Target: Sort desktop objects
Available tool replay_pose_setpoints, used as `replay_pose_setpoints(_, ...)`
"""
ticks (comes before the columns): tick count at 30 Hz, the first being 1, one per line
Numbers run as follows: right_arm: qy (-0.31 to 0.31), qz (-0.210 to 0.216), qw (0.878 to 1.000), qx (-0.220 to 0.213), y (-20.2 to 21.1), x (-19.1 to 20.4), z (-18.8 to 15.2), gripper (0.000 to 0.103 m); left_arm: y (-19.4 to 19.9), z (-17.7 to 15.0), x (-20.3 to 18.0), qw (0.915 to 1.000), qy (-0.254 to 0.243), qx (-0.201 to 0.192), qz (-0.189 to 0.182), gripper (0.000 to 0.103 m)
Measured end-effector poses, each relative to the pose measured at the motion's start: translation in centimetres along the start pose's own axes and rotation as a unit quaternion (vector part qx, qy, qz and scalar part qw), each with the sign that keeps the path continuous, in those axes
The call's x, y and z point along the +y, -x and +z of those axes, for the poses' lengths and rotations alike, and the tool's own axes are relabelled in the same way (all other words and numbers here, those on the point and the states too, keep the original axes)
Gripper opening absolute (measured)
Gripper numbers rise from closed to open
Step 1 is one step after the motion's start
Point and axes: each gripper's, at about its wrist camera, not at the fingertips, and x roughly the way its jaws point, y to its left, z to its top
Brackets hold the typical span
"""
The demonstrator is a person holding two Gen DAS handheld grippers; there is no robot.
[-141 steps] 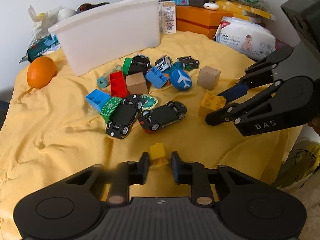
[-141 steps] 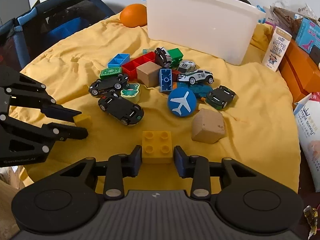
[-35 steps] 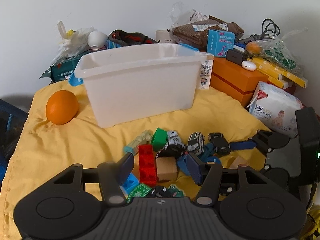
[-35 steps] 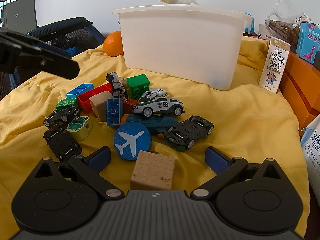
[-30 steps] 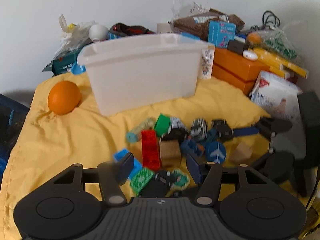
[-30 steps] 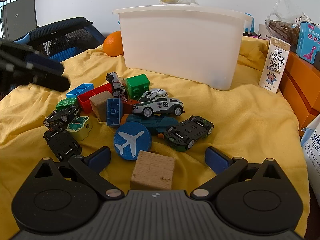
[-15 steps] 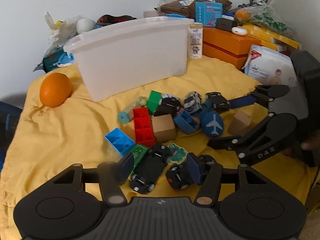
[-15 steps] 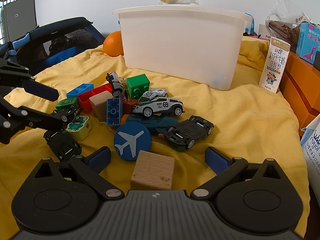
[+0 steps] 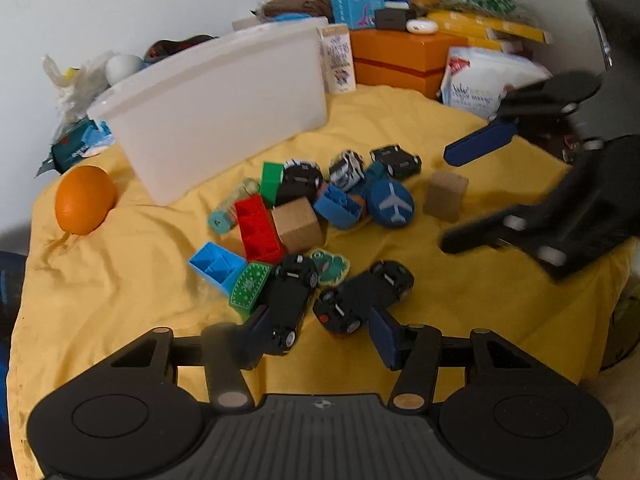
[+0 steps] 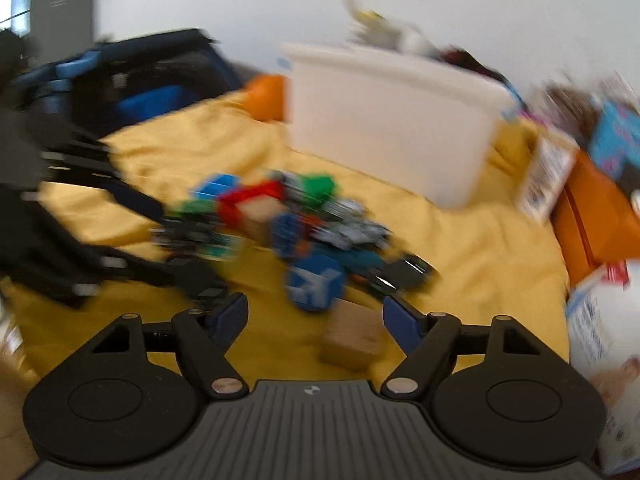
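Toys lie heaped on a yellow cloth (image 9: pixel 120 300): cars, bricks, wooden cubes and a blue plane disc (image 9: pixel 390 202). My left gripper (image 9: pixel 320 334) hangs low over two black toy cars (image 9: pixel 288 304) (image 9: pixel 360 300). Its jaws are closing with both cars' near ends between them, no pad pressing. My right gripper (image 10: pixel 314 320) is closing too. A wooden cube (image 10: pixel 352 338) lies between its fingers, nearer the right one, untouched. In the left wrist view the right gripper (image 9: pixel 445 198) straddles that cube (image 9: pixel 444 204). The right wrist view is blurred; the left gripper (image 10: pixel 176 240) shows at its left.
A white plastic bin (image 9: pixel 224 108) stands behind the toys, an orange (image 9: pixel 84 204) to its left. Orange boxes (image 9: pixel 400 56), a milk carton (image 9: pixel 338 64) and a wipes pack (image 9: pixel 476 80) crowd the back right. A dark bag (image 10: pixel 132 84) sits beyond the cloth's left edge.
The left gripper sank toward the two black cars and its jaws narrowed. The right gripper rose and shifted, blurring its view, and its jaws narrowed around the wooden cube.
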Motion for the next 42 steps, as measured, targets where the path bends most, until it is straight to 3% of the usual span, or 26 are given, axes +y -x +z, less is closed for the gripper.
replay_pose_setpoints(4, 0.078, 0.054, 0.995, 0.013, 0.5, 3.1, 0.8, 0.061, -1.1, 0.2, 0.0, 0.9987, -0.048, 0.015, -0.007, 0.042)
replay_pose_setpoints(6, 0.113, 0.063, 0.991, 0.030, -0.5, 4.8, 1.0, 0.057, -1.3, 0.5, 0.2, 0.9972, -0.071, 0.018, -0.011, 0.041)
replay_pose_setpoints(10, 0.191, 0.050, 0.979, 0.041, -2.3, 8.2, 1.4, 0.052, -1.3, 0.8, 0.8, 0.9949, -0.095, 0.024, -0.021, 0.040)
replay_pose_setpoints(14, 0.235, 0.014, 0.971, 0.042, -4.0, 10.0, 1.7, 0.042, -0.7, 0.8, 1.8, 0.9960, -0.076, 0.022, -0.041, 0.040)
replay_pose_setpoints(17, 0.241, -0.015, 0.969, 0.049, -5.5, 10.0, 1.8, 0.036, -0.7, 0.6, 2.0, 0.9964, -0.073, 0.019, -0.040, 0.040)
replay_pose_setpoints(23, 0.168, 0.010, 0.984, 0.060, -5.5, 8.0, 2.6, 0.032, -1.4, 0.6, 1.7, 0.9955, -0.080, 0.020, -0.047, 0.041)
replay_pose_setpoints(28, 0.145, -0.021, 0.986, 0.078, -3.6, 6.6, 1.8, 0.032, -2.0, 1.0, 0.3, 0.9934, -0.108, 0.020, -0.033, 0.039)
replay_pose_setpoints(29, 0.149, -0.035, 0.985, 0.084, -3.4, 6.4, 1.5, 0.032, -2.1, 1.1, 0.1, 0.9933, -0.110, 0.019, -0.030, 0.037)
replay_pose_setpoints(31, 0.171, -0.068, 0.978, 0.096, -3.2, 6.3, 0.9, 0.032, -2.3, 1.3, 0.1, 0.9936, -0.109, 0.020, -0.022, 0.022)
replay_pose_setpoints(33, 0.191, -0.093, 0.971, 0.107, -3.5, 6.3, 0.2, 0.032, -2.3, 1.7, 1.1, 0.9970, -0.072, 0.022, -0.019, 0.010)
replay_pose_setpoints(36, 0.238, -0.121, 0.958, 0.108, -3.8, 6.8, -0.9, 0.032, -1.7, 1.8, 4.3, 0.9947, 0.066, 0.026, -0.073, 0.008)
replay_pose_setpoints(37, 0.251, -0.124, 0.954, 0.106, -3.8, 7.1, -1.1, 0.032, -1.4, 1.5, 5.3, 0.9882, 0.116, 0.024, -0.097, 0.001)
replay_pose_setpoints(39, 0.268, -0.117, 0.951, 0.099, -3.8, 7.6, -1.0, 0.032, -0.9, 0.6, 6.7, 0.9666, 0.205, 0.018, -0.153, 0.001)
replay_pose_setpoints(42, 0.279, -0.087, 0.952, 0.088, -3.1, 8.3, -0.9, 0.032, -0.6, -0.5, 6.6, 0.9380, 0.282, 0.016, -0.201, 0.001)
